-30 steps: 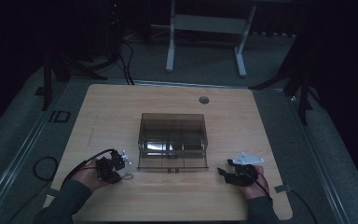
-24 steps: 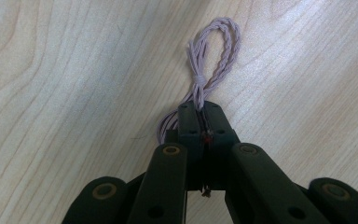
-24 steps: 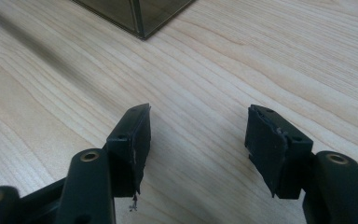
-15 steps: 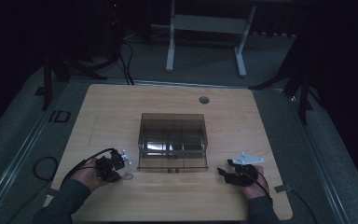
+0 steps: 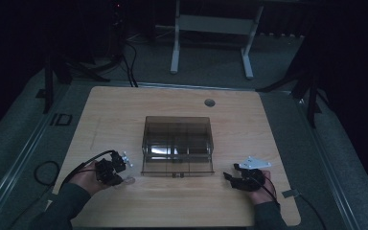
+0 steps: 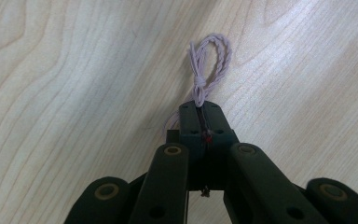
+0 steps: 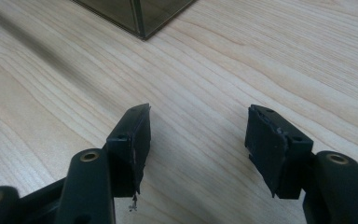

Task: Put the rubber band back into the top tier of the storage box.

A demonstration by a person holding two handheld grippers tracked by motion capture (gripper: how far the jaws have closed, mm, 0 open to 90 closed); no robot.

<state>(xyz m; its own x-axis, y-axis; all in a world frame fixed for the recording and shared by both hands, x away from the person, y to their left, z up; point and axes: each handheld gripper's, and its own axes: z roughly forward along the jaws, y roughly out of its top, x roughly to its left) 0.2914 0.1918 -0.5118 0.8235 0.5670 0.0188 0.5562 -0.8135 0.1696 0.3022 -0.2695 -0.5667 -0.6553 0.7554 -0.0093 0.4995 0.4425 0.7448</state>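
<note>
Your left tool point(image 6: 199, 122) is clenched on a thin twisted cord point(image 6: 209, 65), pale pink and knotted into a small loop; the loop pokes out just past the matte black pads and lies flat on the worktop point(image 6: 74, 70), a light wood-grain surface. From above, that left tool point(image 5: 116, 165) sits near the worktop's front left, just beside the lower left corner of a smoky translucent plastic box point(image 5: 177, 143), rectangular, with dividers inside. Your right tool point(image 7: 196, 140) is released, its blocky black jaws standing wide with bare wood between them; it rests near the front right, close to the box's corner point(image 7: 142, 18). Farther back, a small round grommet point(image 5: 209, 102) is set in the worktop.
</note>
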